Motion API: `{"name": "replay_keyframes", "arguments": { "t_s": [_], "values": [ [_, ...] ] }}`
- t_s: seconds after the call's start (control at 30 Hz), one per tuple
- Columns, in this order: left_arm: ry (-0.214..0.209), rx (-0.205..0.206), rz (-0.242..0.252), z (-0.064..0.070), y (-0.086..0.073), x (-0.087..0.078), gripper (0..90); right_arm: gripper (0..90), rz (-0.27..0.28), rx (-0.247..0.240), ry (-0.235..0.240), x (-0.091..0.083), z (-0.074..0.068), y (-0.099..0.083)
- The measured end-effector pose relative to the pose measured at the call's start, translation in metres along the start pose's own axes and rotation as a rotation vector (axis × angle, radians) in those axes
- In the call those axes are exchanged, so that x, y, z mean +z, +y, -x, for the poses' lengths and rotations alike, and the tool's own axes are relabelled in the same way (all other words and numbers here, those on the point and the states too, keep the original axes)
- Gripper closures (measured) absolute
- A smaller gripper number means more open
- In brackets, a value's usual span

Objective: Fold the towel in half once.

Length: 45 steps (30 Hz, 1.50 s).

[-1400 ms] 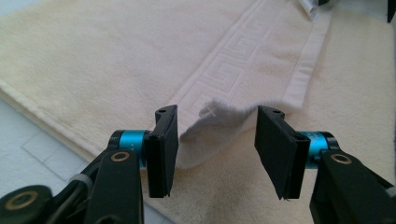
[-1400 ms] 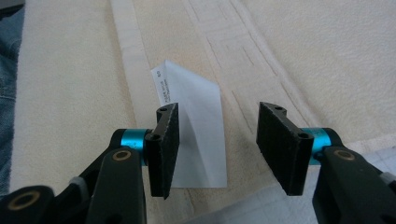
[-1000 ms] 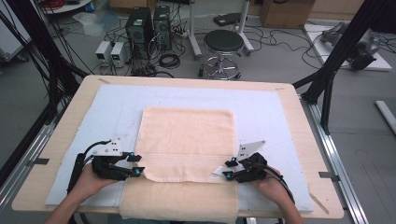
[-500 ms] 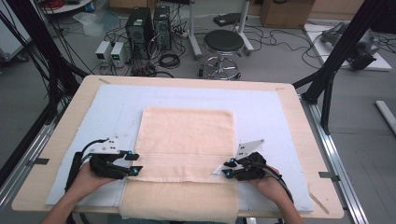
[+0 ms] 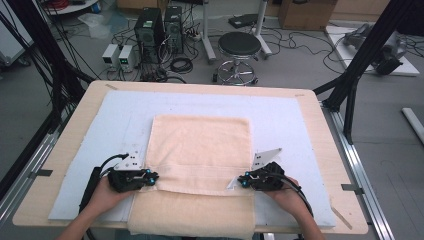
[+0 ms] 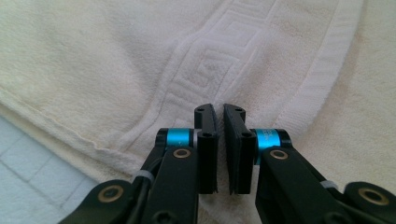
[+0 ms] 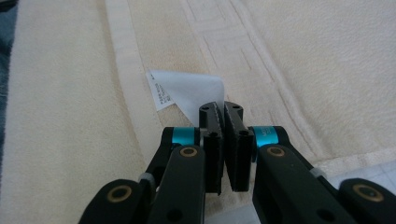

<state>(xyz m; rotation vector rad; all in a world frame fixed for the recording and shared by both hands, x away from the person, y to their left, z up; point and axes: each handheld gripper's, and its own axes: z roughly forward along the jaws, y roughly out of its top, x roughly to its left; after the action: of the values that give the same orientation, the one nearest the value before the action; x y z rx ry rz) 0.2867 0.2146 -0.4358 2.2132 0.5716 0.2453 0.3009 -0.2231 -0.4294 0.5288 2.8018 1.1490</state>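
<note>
My left gripper (image 6: 219,114) and right gripper (image 7: 222,112) are nearly clenched over the towel (image 5: 200,145); whether cloth is grasped, I cannot tell. The towel's lower edge is cut off at the frame bottom.

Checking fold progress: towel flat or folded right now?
Partly folded. The towel's hemmed end lies doubled back over it, held at both corners by left gripper and right gripper; the near end overhangs the table.

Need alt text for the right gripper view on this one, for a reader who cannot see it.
The right hand-held gripper, jaws nearly together, sits low over a cream towel, its tips at a white care label sewn beside the towel's flat hem band. A raised key-pattern border runs up the towel to the right, and a corner of pale blue mat shows at lower right.
</note>
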Motion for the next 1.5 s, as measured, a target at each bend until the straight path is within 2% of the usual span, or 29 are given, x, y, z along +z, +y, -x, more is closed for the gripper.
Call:
{"name": "replay_keyframes", "arguments": {
  "t_s": [0.03,0.2,0.4,0.5,0.57,0.63,0.67,0.73,0.77,0.8,0.87,0.93,0.97,1.0,1.1,1.13,1.17,1.23,1.33,1.4,1.5],
  "values": [
    [0.008,0.003,0.003,0.000,0.001,-0.002,84.5,87.2,0.010,0.004,0.004,-0.002,0.000,0.000],
    [0.022,-0.009,0.079,-0.001,0.012,-0.018,84.6,87.3,0.059,-0.002,0.000,-0.016,-0.002,0.009],
    [0.035,0.008,0.164,0.001,0.031,-0.057,84.5,87.3,0.124,-0.041,0.015,-0.044,-0.014,0.031],
    [0.017,0.038,0.167,0.016,0.030,-0.075,84.5,87.3,0.131,-0.091,0.021,-0.062,-0.032,0.040],
    [0.011,0.060,0.166,0.034,0.025,-0.086,84.5,87.3,0.152,-0.115,0.034,-0.074,-0.050,0.043],
    [-0.020,0.072,0.180,0.052,0.017,-0.100,84.5,86.3,0.178,-0.136,0.075,-0.085,-0.072,0.042],
    [-0.041,0.074,0.194,0.060,0.012,-0.106,84.1,85.0,0.181,-0.152,0.110,-0.089,-0.083,0.041],
    [-0.066,0.069,0.203,0.068,0.005,-0.113,76.9,68.2,0.188,-0.158,0.182,-0.094,-0.097,0.037],
    [-0.056,0.070,0.200,0.070,0.003,-0.113,71.4,64.2,0.178,-0.154,0.185,-0.095,-0.100,0.035],
    [-0.049,0.064,0.187,0.069,0.001,-0.111,67.4,64.3,0.157,-0.151,0.161,-0.094,-0.099,0.034],
    [-0.047,0.047,0.170,0.064,-0.002,-0.103,64.4,63.4,0.139,-0.127,0.120,-0.090,-0.089,0.031],
    [-0.090,0.032,0.170,0.059,-0.003,-0.095,63.7,63.3,0.144,-0.089,0.089,-0.082,-0.072,0.028],
    [-0.093,0.040,0.163,0.058,-0.003,-0.090,63.7,61.8,0.141,-0.069,0.070,-0.078,-0.063,0.027],
    [-0.082,0.047,0.151,0.057,-0.003,-0.086,63.4,61.0,0.142,-0.040,0.049,-0.075,-0.054,0.026],
    [-0.058,0.042,0.145,0.049,-0.001,-0.078,59.7,56.9,0.139,0.005,-0.018,-0.062,-0.026,0.026],
    [-0.030,0.018,0.154,0.036,0.002,-0.070,58.7,55.3,0.133,0.019,-0.034,-0.057,-0.016,0.026],
    [-0.020,0.007,0.161,0.030,0.004,-0.066,58.0,53.8,0.135,0.033,-0.062,-0.052,-0.007,0.027],
    [0.025,-0.004,0.158,0.016,0.009,-0.058,55.6,53.3,0.118,0.062,-0.096,-0.043,0.010,0.029],
    [0.096,-0.032,0.157,-0.006,0.019,-0.041,47.7,51.0,0.097,0.078,-0.147,-0.034,0.032,0.033],
    [0.156,-0.069,0.164,-0.024,0.026,-0.031,47.5,49.4,0.086,0.086,-0.183,-0.030,0.046,0.035],
    [0.218,-0.131,0.171,-0.052,0.036,-0.016,47.7,45.1,0.070,0.110,-0.214,-0.024,0.069,0.039]
  ]
}}
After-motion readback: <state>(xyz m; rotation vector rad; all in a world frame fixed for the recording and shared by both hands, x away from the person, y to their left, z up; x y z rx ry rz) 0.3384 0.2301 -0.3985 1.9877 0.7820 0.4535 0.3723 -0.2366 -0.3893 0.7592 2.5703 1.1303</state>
